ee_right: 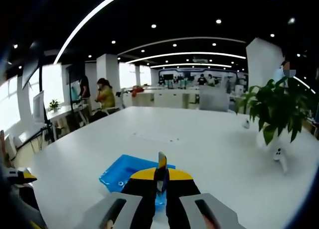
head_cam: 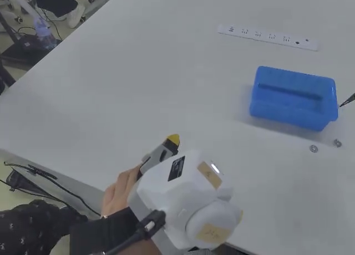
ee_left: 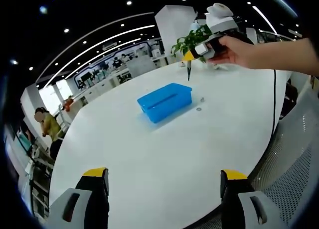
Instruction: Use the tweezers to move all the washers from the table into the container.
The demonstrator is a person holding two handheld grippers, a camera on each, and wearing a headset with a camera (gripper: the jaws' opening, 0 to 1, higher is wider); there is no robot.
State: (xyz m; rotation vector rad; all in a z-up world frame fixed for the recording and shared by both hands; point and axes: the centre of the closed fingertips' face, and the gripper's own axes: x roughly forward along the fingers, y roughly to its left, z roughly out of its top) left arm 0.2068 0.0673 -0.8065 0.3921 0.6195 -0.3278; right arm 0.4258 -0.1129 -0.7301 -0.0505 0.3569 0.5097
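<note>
A blue rectangular container (head_cam: pixel 294 97) stands on the white table. Two small metal washers (head_cam: pixel 313 148) (head_cam: pixel 336 143) lie on the table just in front of it, also seen as washers (ee_left: pixel 199 109) (ee_left: pixel 202 99) beside the container (ee_left: pixel 165 102). My right gripper (ee_right: pixel 162 176) is shut on thin dark tweezers (ee_right: pixel 161 162), which hang above the container (ee_right: pixel 124 176). From the left gripper view, the right gripper (ee_left: pixel 193 54) holds the tweezers (ee_left: pixel 188 69) pointing down behind the container. The tweezers' tip (head_cam: pixel 346 100) enters at the right edge. My left gripper (ee_left: pixel 164 184) is open and holds nothing, low at the table's near edge (head_cam: pixel 169 147).
A white power strip (head_cam: pixel 266 37) lies at the far side of the table (head_cam: pixel 138 88). A potted plant (ee_right: pixel 276 112) stands on the table beyond the container. Cables and chairs are on the floor to the left of the table. People sit at desks in the background.
</note>
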